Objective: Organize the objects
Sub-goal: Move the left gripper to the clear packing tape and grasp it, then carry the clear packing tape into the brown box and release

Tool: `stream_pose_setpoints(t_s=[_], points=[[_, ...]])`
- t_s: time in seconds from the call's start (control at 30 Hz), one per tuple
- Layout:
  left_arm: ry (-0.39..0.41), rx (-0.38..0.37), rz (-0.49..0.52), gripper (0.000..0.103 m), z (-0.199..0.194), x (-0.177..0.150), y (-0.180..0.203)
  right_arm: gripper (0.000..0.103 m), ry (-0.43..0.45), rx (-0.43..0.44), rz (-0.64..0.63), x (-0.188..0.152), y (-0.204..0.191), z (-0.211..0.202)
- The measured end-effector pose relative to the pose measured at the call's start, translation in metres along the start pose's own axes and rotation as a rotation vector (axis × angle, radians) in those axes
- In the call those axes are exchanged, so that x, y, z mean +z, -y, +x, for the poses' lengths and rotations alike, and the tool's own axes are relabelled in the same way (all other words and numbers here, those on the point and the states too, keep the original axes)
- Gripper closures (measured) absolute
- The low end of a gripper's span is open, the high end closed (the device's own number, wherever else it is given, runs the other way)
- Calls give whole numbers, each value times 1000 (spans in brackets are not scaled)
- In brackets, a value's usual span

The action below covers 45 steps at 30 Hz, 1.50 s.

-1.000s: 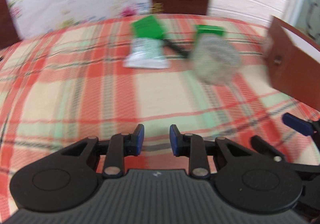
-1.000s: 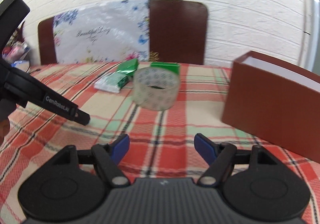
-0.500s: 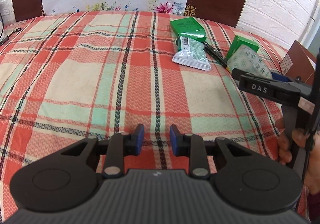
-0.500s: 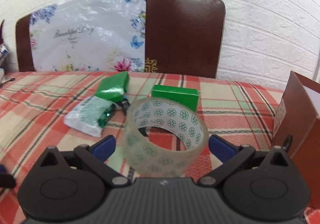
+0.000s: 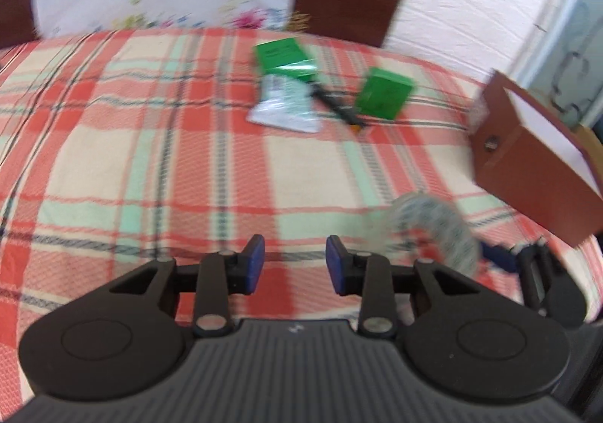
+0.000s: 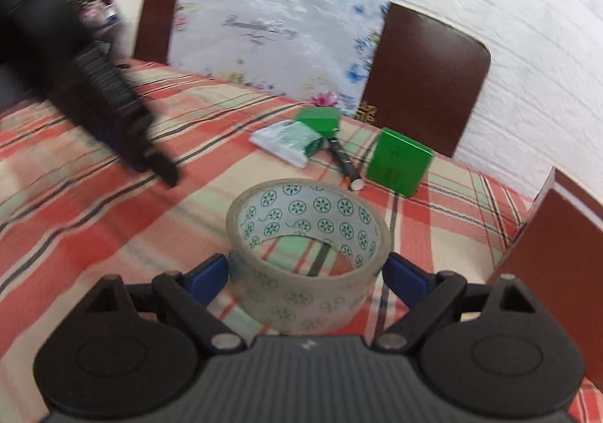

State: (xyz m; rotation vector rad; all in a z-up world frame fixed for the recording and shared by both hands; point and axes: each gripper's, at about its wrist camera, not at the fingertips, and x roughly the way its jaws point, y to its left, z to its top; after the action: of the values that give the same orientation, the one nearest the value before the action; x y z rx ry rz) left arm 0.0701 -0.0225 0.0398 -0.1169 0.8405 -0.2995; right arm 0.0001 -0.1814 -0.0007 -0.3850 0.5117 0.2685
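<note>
Closing right gripper point(image 6: 305, 268) jaws — tape roll point(image 6: 307, 257) between

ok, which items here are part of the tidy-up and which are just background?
Part of the job:
- tape roll, between the closing right tongs
- brown box
- green box
- flat green packet
- white pouch
- marker

Just background:
- chairs
- floral cover
- plaid tablecloth

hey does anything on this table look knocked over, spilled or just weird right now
Nothing spilled or damaged. The tape roll sits tilted between the right claw's closing pads, lifted off the cloth. The black pen lies loose and diagonal between the green box and the foil packet. The rest looks ordinary.
</note>
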Motion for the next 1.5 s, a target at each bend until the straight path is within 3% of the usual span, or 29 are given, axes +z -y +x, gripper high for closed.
stream_pose_setpoints(t_s=[0.13, 0.37, 0.43, 0.5, 0.57, 0.77, 1.1, 1.3, 1.5], points=[[9, -45, 75, 65, -6, -2, 29, 13, -15, 32, 25, -9, -3, -13], [-75, 42, 143, 67, 26, -4, 48, 10, -40, 65, 103, -2, 11, -8], [-99, 11, 117, 82, 31, -4, 46, 10, -57, 93, 130, -1, 18, -6], [-105, 10, 120, 85, 30, -4, 53, 15, -67, 150, 164, 1, 25, 0], [-84, 28, 159, 85, 24, 0, 65, 15, -54, 148, 180, 1, 27, -5], [-6, -31, 240, 85, 4, 31, 116, 15, 90, -18, 163, -1, 50, -35], [134, -192, 442, 85, 0, 74, 253, 16, 199, -316, 256, -12, 158, -72], [177, -270, 512, 85, 22, 89, 316, 16, 209, -459, 297, -29, 214, -85], [172, -304, 534, 85, 56, 93, 350, 16, 159, -523, 313, -48, 255, -76]])
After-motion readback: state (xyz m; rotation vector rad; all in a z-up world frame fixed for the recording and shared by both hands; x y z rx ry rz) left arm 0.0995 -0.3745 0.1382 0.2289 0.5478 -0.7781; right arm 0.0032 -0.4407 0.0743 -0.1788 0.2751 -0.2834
